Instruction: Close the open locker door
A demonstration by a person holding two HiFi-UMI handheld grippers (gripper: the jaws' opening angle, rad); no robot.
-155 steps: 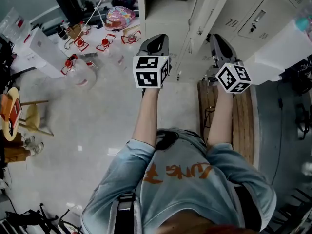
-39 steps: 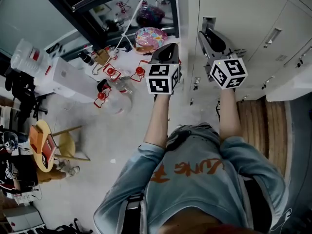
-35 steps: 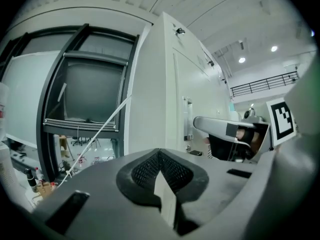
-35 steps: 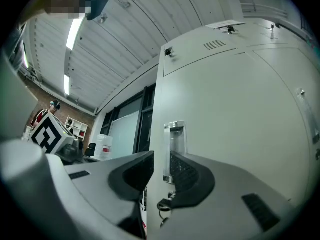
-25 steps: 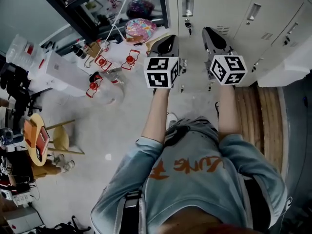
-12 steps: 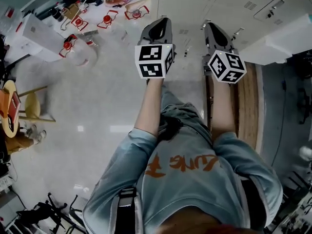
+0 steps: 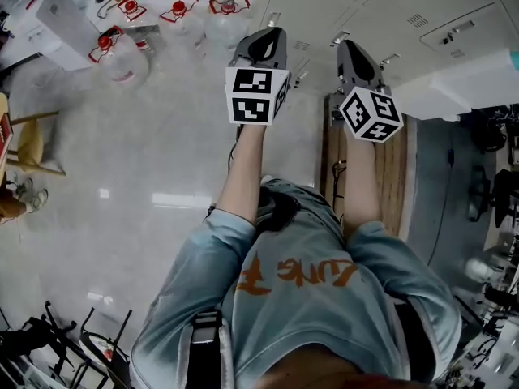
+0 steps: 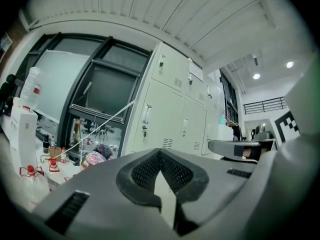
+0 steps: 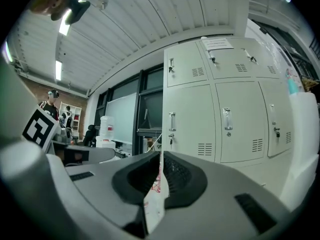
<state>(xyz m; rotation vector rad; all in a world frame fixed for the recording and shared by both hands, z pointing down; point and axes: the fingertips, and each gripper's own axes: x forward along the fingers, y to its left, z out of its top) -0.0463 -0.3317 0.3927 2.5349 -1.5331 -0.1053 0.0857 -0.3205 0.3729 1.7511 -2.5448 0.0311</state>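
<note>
The grey lockers run along the top of the head view, and every door I can see lies flush with the front. In the right gripper view the locker doors stand shut, each with its handle and vent. The same bank fills the middle of the left gripper view. My left gripper and right gripper are held side by side, level, a little way back from the locker fronts. Each one's jaws meet at the tips, left gripper and right gripper, with nothing between them.
A low wooden platform lies on the floor under my right arm. A white box juts out at the right. Bottles and red-topped items clutter the floor at upper left, with a large clear jug and a chair.
Both grippers have drawn back from the locker fronts and sunk a little. In the head view the lockers have slid up, and the wooden platform has come into sight.
</note>
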